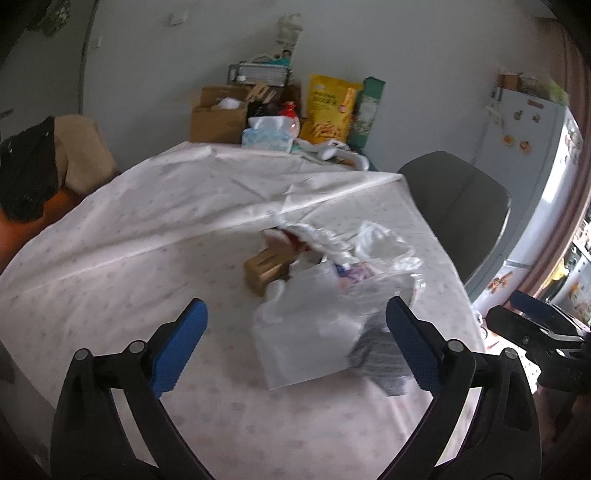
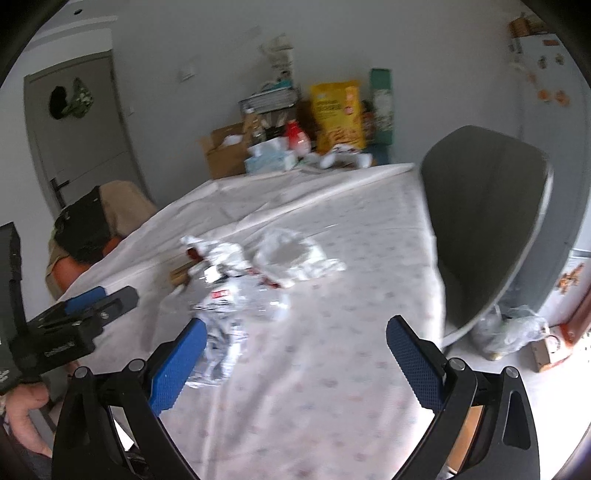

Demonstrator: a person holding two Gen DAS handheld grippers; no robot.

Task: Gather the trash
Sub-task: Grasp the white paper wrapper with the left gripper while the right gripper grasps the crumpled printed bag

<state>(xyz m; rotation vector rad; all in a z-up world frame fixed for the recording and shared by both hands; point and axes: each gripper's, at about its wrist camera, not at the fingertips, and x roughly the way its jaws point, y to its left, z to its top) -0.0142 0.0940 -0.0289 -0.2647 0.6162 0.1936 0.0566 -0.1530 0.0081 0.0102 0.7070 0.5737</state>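
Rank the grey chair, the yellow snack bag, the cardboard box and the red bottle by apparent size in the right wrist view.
1. grey chair, largest by far, though it is also nearest.
2. yellow snack bag and cardboard box: look alike; the box is partly hidden, so no ranking.
3. red bottle, smallest.

A table under a pale, creased patterned cloth fills the middle. At twelve o'clock a plain grey-white wall carries a light switch, with boxes and packets stacked at its foot, among them a cardboard box and a yellow bag. A grey shell chair stands at three o'clock beside the table. Behind it a white fridge (magnets dotted on its door) catches daylight. At nine o'clock a grey door stands shut. Pale floor shows at four o'clock.
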